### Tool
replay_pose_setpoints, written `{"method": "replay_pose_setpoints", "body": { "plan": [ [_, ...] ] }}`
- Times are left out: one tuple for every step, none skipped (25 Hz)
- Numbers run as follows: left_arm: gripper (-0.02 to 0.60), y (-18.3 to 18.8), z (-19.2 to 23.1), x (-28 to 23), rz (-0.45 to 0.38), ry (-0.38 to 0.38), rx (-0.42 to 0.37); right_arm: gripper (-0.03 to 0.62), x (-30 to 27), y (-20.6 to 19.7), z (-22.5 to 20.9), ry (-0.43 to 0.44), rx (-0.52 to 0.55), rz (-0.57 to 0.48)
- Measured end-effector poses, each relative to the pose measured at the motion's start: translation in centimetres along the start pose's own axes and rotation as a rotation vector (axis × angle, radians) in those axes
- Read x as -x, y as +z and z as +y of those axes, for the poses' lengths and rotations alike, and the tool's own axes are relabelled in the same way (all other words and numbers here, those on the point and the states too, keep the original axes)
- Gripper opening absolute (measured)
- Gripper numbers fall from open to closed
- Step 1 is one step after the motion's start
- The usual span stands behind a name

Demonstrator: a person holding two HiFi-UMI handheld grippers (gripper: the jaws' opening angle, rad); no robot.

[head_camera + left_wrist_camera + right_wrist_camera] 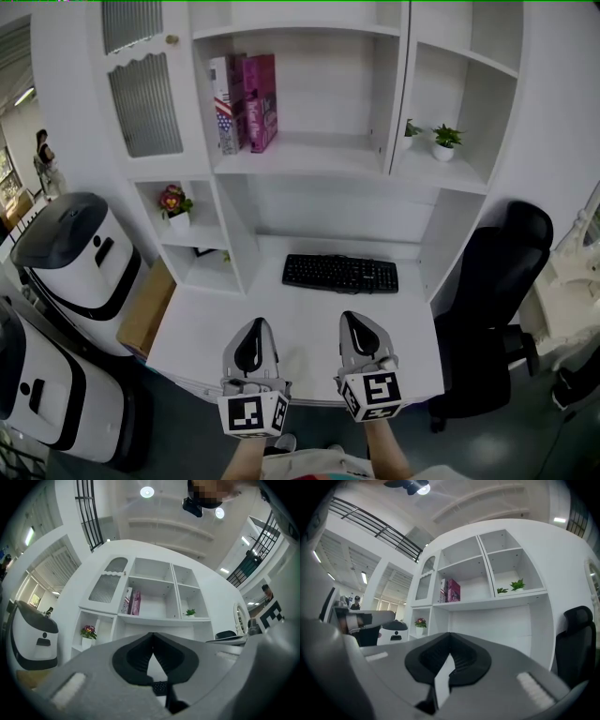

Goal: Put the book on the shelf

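Head view, entry: two books [246, 103], upright side by side on the shelf [309, 155], so the task's thing looks already stowed. My left hand-held gripper [254, 328] and right hand-held gripper [356, 321] hang over the near edge of the counter [309, 314], well apart from the books, idle, I judge. Left and right gripper views supply what it lacks: both pairs of jaws pressed together, nothing between; only the head view shows the keyboard [340, 273] whole.

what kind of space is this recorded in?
Probably a study or home-office setup: a white desk with built-in shelves, a black keyboard on it, a black office chair beside it, and books upright on one shelf.
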State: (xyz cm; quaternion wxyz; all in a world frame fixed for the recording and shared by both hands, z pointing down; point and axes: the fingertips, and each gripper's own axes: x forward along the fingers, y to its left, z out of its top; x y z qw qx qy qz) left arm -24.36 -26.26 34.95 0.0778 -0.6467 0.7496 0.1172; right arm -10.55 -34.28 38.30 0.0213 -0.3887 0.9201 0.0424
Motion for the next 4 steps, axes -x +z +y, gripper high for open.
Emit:
{"method": "replay_pose_setpoints", "body": {
  "plan": [
    [0.005,0.00,-0.05,-0.04,0.001,-0.002,-0.002,0.002,-0.06,-0.10,-0.01,-0.001,-0.001,0.002],
    [0.005,-0.02,-0.11,-0.11,0.001,-0.006,-0.004,0.002,-0.12,-0.19,-0.05,-0.001,-0.001,0.004],
    [0.005,-0.05,-0.19,-0.20,0.000,-0.010,-0.007,0.002,-0.19,-0.27,-0.09,-0.002,-0.001,0.006],
    [0.005,-0.08,-0.27,-0.29,0.000,-0.014,-0.010,0.002,-0.26,-0.34,-0.15,-0.003,0.000,0.007]
  ]
}}
